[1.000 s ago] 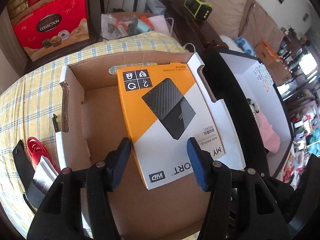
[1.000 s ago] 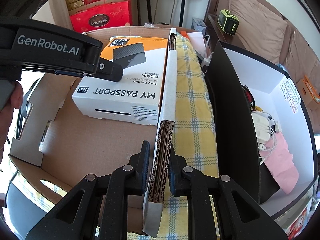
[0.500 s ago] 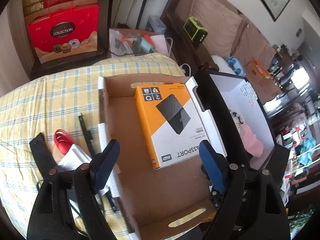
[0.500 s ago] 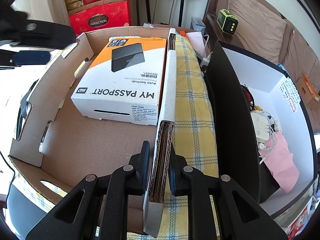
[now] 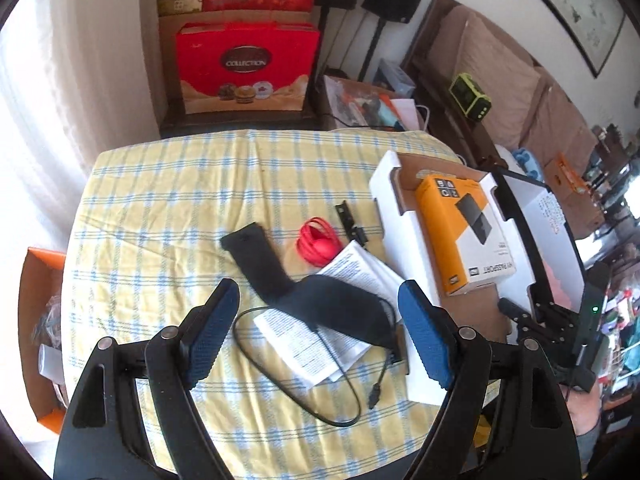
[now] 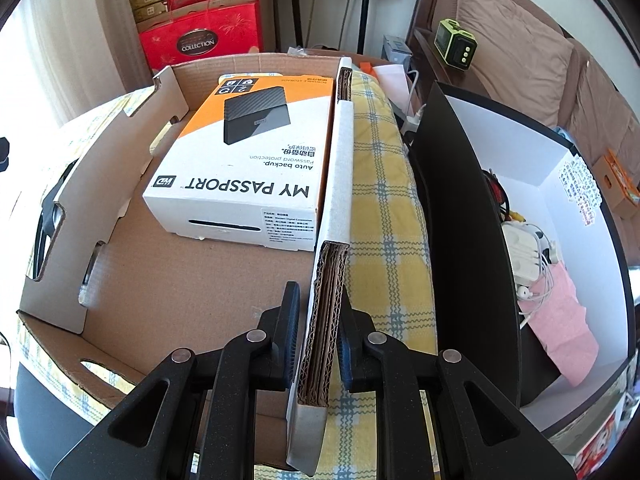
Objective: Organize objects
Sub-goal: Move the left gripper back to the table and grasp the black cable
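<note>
An orange and white hard-drive box (image 6: 248, 160) (image 5: 460, 232) lies flat inside the open cardboard tray (image 6: 172, 280) (image 5: 396, 208) on the checked tablecloth. My right gripper (image 6: 320, 300) is shut on the tray's right wall (image 6: 336, 208). My left gripper (image 5: 317, 288) hangs open above the cloth, left of the tray, with nothing between its blue pads (image 5: 216, 332). Below it lie a black pouch (image 5: 320, 304), a printed leaflet (image 5: 360, 276), a black cable (image 5: 296, 364), a red coiled cord (image 5: 318, 240) and a small black clip (image 5: 350, 222).
A black-sided box with a white inside (image 6: 460, 200) stands right of the tray and holds earphones and a pink cloth. An orange carton (image 5: 36, 320) sits past the table's left edge. Red gift boxes (image 5: 244, 68) are stacked behind the table. A sofa runs along the right wall.
My left gripper has drawn back from the hard-drive box, opened wider and swung left and up over the loose items. The box stays in the tray. The right gripper has not moved.
</note>
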`<state>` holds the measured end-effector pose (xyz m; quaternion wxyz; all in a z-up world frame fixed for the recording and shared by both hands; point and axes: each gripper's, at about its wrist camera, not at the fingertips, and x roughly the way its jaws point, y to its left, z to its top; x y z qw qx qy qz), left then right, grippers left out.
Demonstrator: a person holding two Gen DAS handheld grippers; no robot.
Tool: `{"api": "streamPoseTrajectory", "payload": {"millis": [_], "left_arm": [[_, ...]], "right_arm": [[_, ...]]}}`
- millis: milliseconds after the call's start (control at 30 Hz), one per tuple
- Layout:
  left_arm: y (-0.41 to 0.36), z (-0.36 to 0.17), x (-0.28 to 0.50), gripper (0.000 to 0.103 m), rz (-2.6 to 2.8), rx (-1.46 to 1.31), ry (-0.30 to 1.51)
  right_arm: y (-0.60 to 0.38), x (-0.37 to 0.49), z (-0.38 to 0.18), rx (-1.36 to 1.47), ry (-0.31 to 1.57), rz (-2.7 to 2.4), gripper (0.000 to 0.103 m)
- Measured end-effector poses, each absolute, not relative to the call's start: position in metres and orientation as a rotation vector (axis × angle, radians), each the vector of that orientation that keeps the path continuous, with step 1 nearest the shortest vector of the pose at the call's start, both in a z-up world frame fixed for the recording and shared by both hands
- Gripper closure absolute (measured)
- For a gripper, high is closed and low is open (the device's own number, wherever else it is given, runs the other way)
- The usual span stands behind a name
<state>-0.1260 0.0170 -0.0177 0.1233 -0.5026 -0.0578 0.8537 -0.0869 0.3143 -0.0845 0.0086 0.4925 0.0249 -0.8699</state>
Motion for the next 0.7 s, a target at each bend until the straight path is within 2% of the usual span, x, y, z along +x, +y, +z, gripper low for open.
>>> {"api": "streamPoseTrajectory", "payload": {"millis": [467, 700], "left_arm": [[-0.017, -0.089, -0.105, 0.024, 2.419, -1.652, -0.278], [-0.007, -0.094, -0.107, 0.024, 2.376, -1.643, -0.389]], "right_arm": [[0.314, -0.085, -0.084, 1.541, 0.073, -2.722, 0.087], [0.312, -0.086, -0.084, 1.546, 0.072, -2.725, 0.087]]}}
